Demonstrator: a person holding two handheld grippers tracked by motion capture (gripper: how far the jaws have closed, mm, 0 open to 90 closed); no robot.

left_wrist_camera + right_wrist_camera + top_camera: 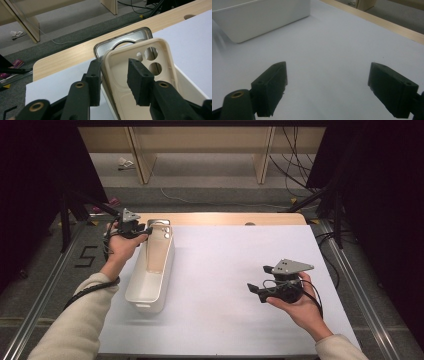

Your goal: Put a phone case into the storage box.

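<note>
A cream phone case (125,53) with round camera holes leans upright at the far end of a long white bin (145,302). Behind it stands a grey metallic phone-shaped piece (110,43). My left gripper (115,75) straddles the cream case's (156,252) side edge, one jaw outside it and one inside its hollow. A gap shows between the inner pad and the case wall, so the left gripper (145,231) is open. My right gripper (257,278) hovers over the white mat at the right, jaws wide apart. In its own view the right gripper (328,87) has nothing between them.
The white bin (262,20) lies lengthwise along the left side of the white mat (240,270). A strip of wooden tabletop (225,218) runs along the far edge. Beyond it are floor cables and wooden shelf legs.
</note>
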